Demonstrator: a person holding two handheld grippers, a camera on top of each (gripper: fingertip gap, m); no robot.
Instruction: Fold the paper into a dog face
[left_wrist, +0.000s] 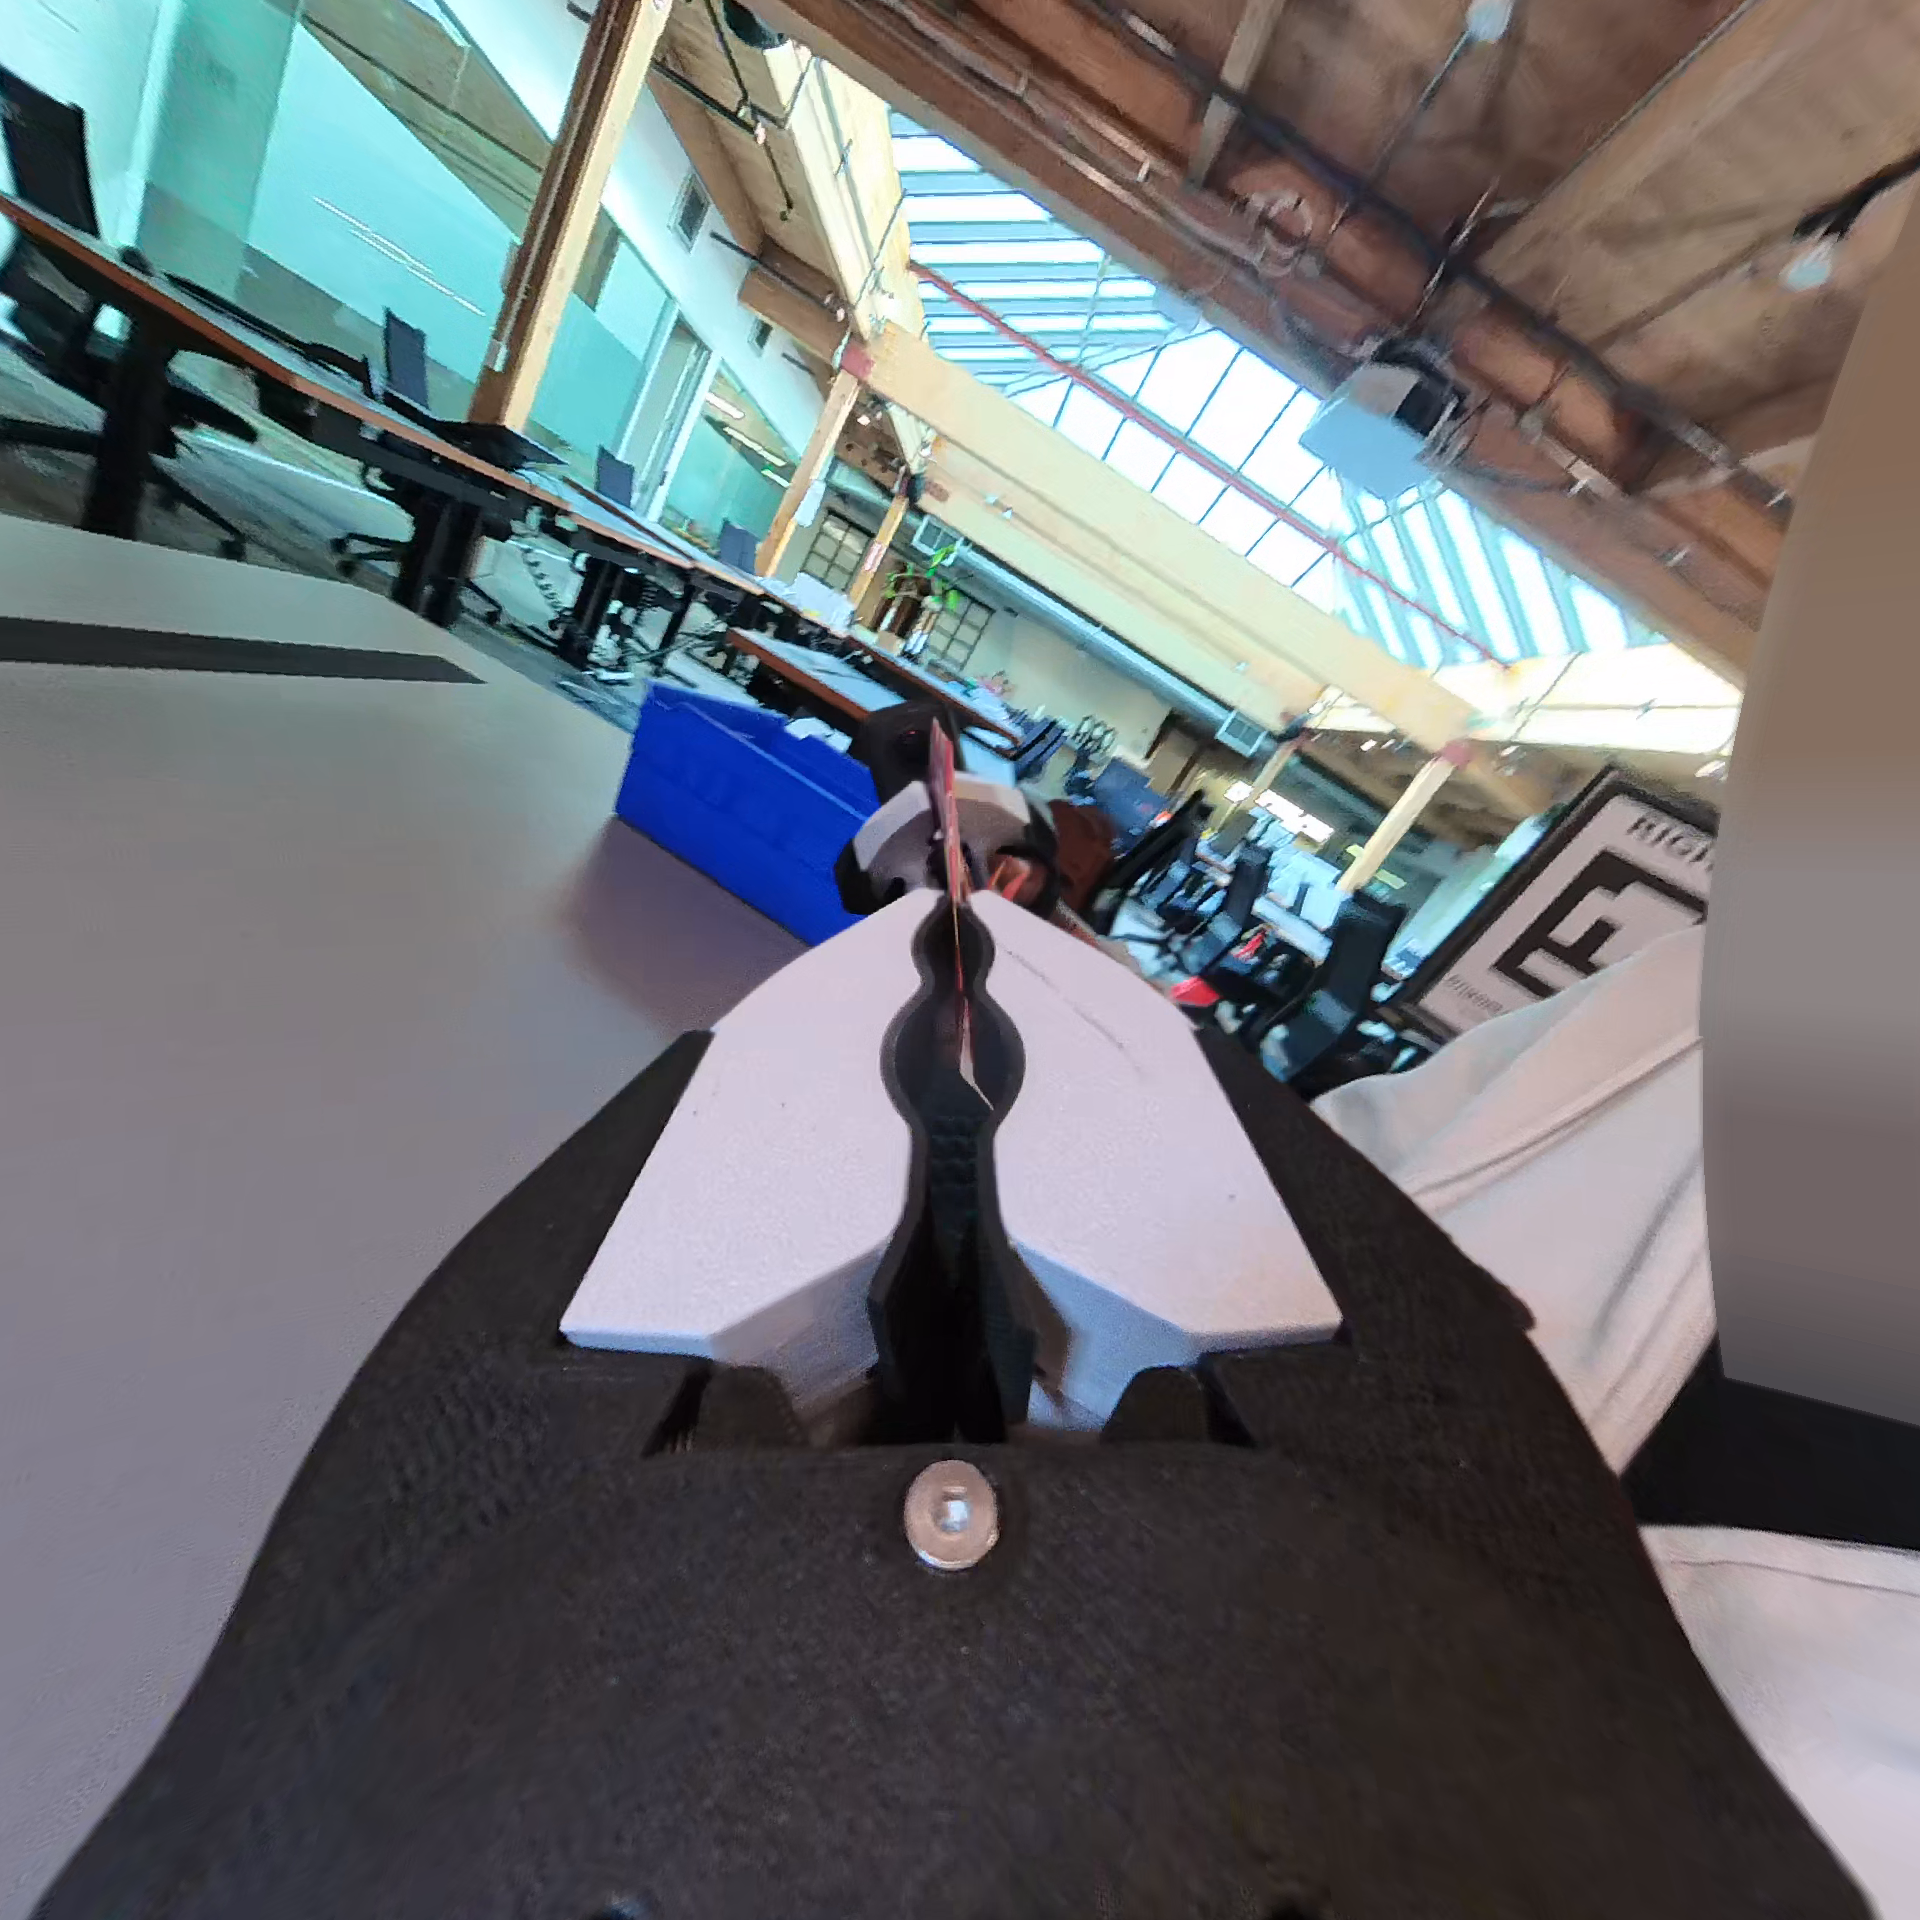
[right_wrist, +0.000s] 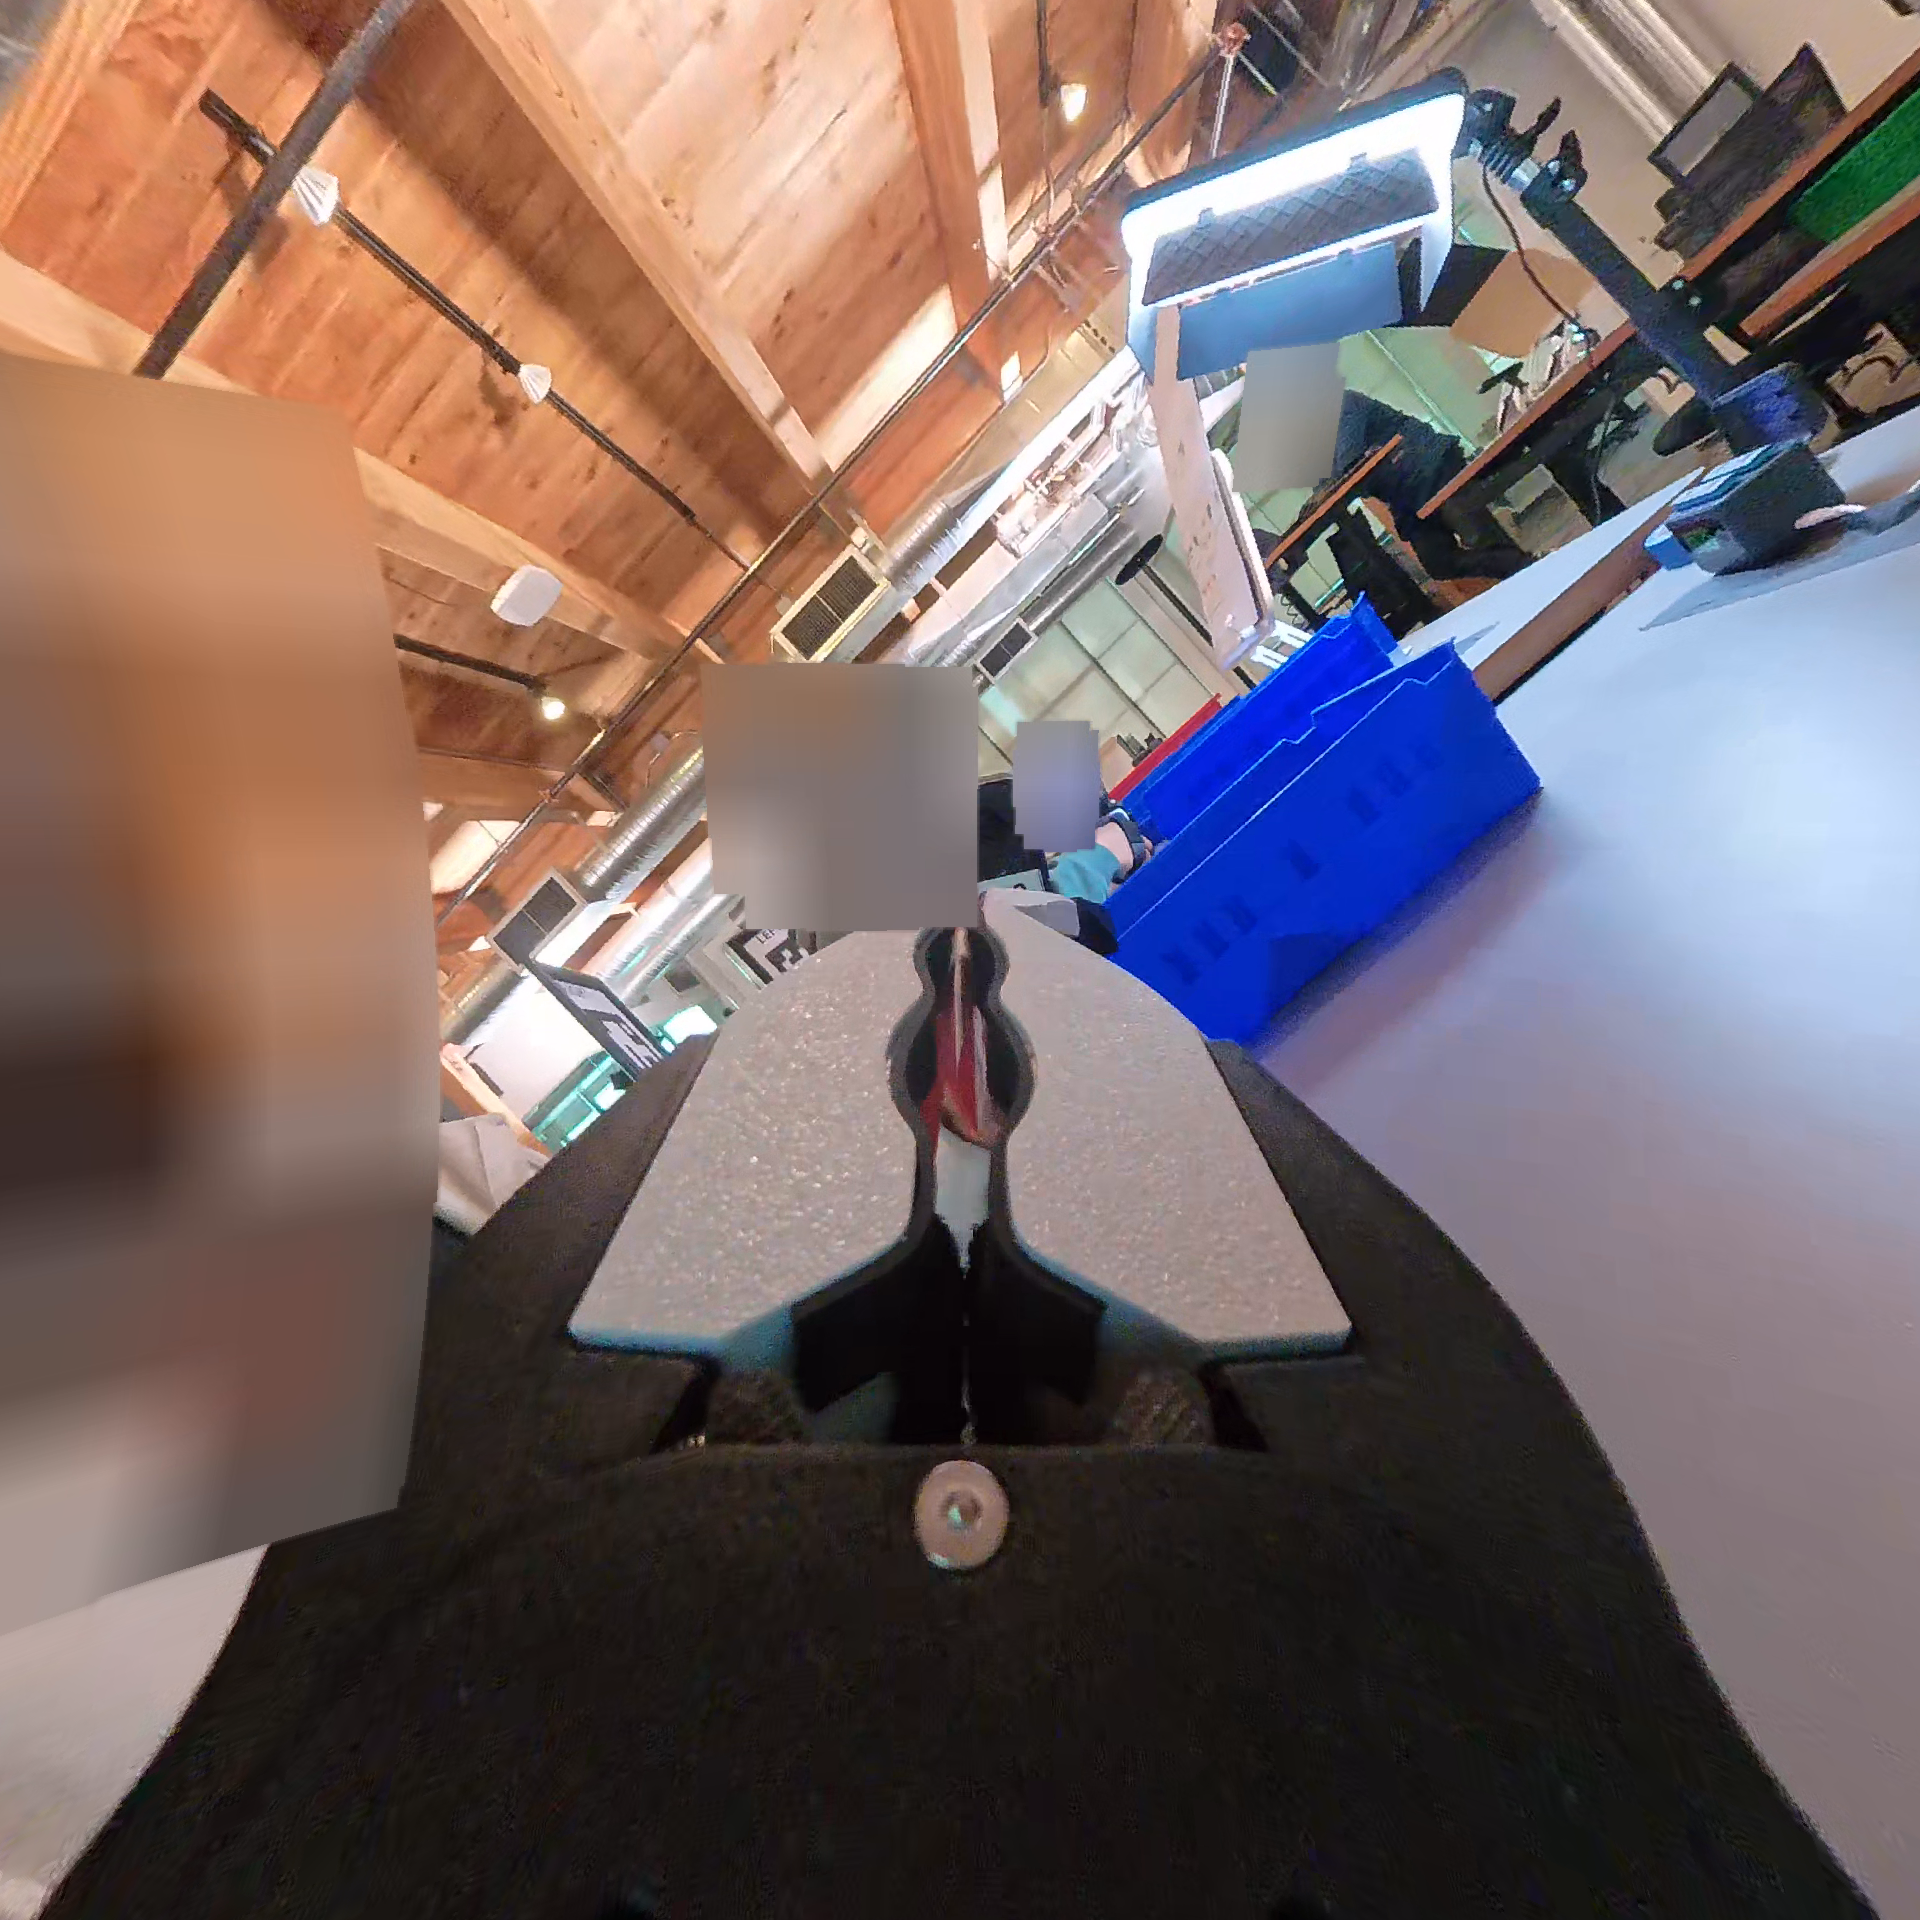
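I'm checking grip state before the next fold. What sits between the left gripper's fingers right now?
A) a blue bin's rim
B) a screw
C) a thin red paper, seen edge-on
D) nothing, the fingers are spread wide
C: the left gripper is shut on the paper, whose thin red edge sticks out past the fingertips.

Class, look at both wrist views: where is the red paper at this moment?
The red paper is off the table, pinched between both shut grippers: edge-on in the left gripper with the blue bin behind it, and inside the right gripper.
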